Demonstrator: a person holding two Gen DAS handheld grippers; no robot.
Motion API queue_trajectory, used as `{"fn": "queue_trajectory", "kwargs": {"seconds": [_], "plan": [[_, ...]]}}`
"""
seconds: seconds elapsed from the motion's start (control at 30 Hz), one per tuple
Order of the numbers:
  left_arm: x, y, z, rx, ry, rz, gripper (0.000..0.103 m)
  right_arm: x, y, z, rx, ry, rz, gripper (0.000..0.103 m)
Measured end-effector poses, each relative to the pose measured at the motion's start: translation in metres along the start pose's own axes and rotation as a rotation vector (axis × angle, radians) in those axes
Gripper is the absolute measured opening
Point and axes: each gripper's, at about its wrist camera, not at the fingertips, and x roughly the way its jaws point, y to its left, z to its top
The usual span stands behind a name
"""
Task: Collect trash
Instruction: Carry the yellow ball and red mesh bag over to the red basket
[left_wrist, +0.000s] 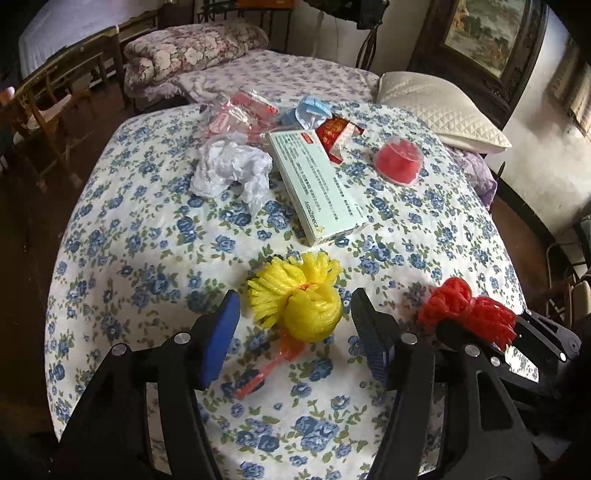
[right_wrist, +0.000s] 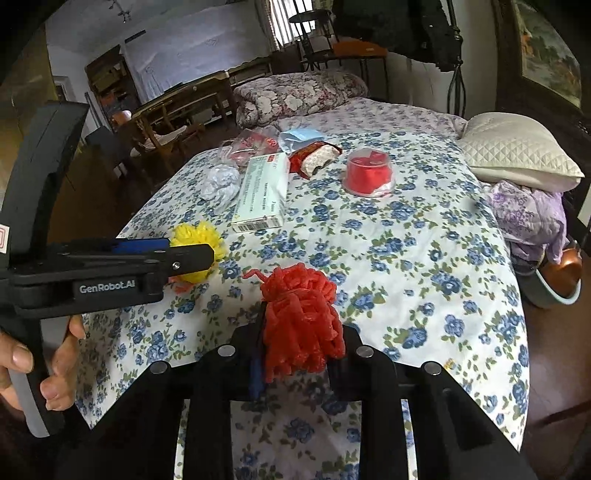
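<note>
While the right gripper (right_wrist: 301, 354) is clamping the red foam net (right_wrist: 301, 325), the left gripper (left_wrist: 293, 314) is straddling, unclenched, the yellow foam net (left_wrist: 299, 299) near the bed's front edge, needing closure.

Bed cover (left_wrist: 147, 221): matt cotton-like cloth, blue floral print, lightly quilted. Yellow net (left_wrist: 299, 299) & red net (right_wrist: 301, 317): foam-plastic mesh, soft, slight sheen. Box (left_wrist: 317, 184): printed card, smooth, semi-gloss. White bag (left_wrist: 229, 166): thin crumpled plastic film, glossy. Red cup (right_wrist: 369, 171): clear glossy plastic, red inside. Pillow (right_wrist: 517, 151): cream quilted fabric, satin-ish sheen. Left tool (left_wrist: 293, 317): matt black plastic w/ blue ribbed rubber-like pads, bright metal pins. Right tool (right_wrist: 299, 354): same black matt plastic, metal pins. Chair (left_wrist: 48, 107): varnished wood.
</note>
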Motion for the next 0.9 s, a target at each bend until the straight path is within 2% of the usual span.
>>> {"fn": "queue_trajectory", "kwargs": {"seconds": [0.03, 0.07, 0.17, 0.37, 0.5, 0.73, 0.8, 0.9], "plan": [[0.004, -0.001, 0.0, 0.0, 0.017, -0.006, 0.058, -0.001, -0.001, -0.001, 0.005, 0.001, -0.004, 0.027], [0.006, -0.001, -0.001, 0.002, 0.026, -0.014, 0.045, -0.002, -0.002, -0.002, 0.007, 0.0, -0.008, 0.027], [0.004, -0.008, -0.003, 0.045, 0.024, -0.003, 0.033, -0.007, -0.004, -0.006, 0.012, -0.004, -0.019, 0.027], [-0.011, -0.014, -0.003, 0.043, -0.006, -0.014, 0.032, -0.022, -0.003, -0.011, 0.014, -0.02, -0.05, 0.027], [-0.026, -0.027, -0.004, 0.063, -0.036, -0.063, 0.032, -0.047, -0.009, -0.016, 0.03, -0.053, -0.071, 0.027], [-0.045, -0.073, -0.007, 0.118, -0.067, -0.19, 0.032, -0.095, -0.043, -0.03, 0.075, -0.097, -0.165, 0.027], [-0.046, -0.094, -0.012, 0.149, -0.056, -0.242, 0.032, -0.11, -0.058, -0.04, 0.101, -0.101, -0.199, 0.027], [-0.047, -0.125, -0.022, 0.214, -0.055, -0.273, 0.032, -0.13, -0.083, -0.063, 0.161, -0.101, -0.235, 0.027]]}}
